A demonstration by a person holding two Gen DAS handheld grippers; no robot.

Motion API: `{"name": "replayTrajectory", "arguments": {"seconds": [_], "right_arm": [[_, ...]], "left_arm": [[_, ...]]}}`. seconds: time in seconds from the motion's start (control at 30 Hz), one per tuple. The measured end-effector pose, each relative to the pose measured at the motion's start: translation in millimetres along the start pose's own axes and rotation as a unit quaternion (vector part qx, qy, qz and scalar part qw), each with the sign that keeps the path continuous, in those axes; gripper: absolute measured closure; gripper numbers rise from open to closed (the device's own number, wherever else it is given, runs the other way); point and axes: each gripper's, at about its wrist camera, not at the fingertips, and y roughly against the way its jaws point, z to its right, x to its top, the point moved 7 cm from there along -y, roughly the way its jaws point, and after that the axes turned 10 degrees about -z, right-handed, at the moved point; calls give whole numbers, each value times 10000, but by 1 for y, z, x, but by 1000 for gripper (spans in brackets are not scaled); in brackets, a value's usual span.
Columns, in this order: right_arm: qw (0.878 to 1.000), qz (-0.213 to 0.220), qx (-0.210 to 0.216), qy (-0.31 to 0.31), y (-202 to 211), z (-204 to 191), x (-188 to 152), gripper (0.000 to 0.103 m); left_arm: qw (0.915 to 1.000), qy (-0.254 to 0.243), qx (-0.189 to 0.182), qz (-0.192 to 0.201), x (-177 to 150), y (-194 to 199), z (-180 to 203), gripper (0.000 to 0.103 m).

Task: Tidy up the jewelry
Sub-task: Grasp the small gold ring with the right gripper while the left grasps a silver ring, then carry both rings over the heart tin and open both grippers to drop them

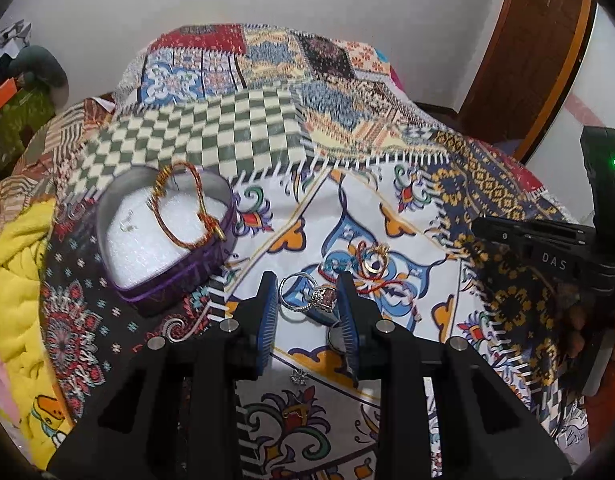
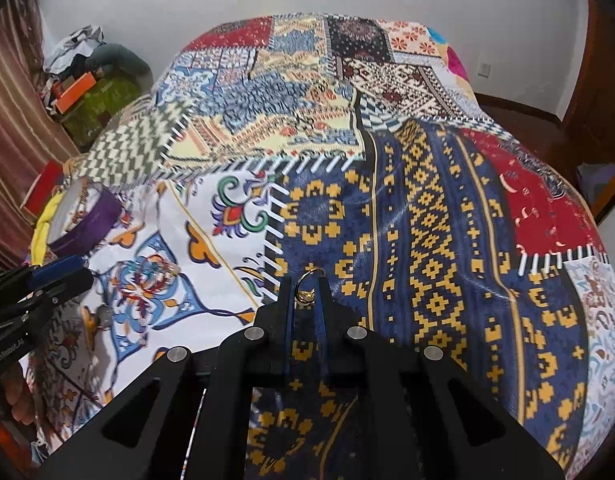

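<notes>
A bed point(image 2: 427, 208) carries everything, covered by a patchwork blanket point(image 1: 267, 72) of checkered, floral and geometric panels with white stitch marks along the seams. On the blanket's dark floral patch sits a purple heart-shaped box point(image 1: 163, 236), white-lined, with a red-and-gold braided bracelet point(image 1: 187, 204) draped over its rim. On the white ornamental panel lie a silver ring with a stone cluster point(image 1: 307, 294), a gold ring on a red cord point(image 1: 371, 260) just beyond it, and a small flower-shaped stud point(image 1: 298, 377) nearer the camera. A yellow knitted cloth point(image 1: 15, 280) lies along the left edge of the bed, beside the box.
</notes>
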Motion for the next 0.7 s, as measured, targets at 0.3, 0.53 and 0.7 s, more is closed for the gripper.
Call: {"name": "replayTrajectory", "arguments": {"seconds": [0.3,0.53,0.7], "right_arm": [[9985,515,88,131,46,-19,10,94],[9951,916,176,318,80,-41,17,94],[9920,1136,270,476,97,-60,25,94]], "left_arm": [[9989,3,105,447,13,41,0,74],[9963,74,232,826,21,74,-7,74],[9937,173,316,1063,25,95,-19,74]]}}
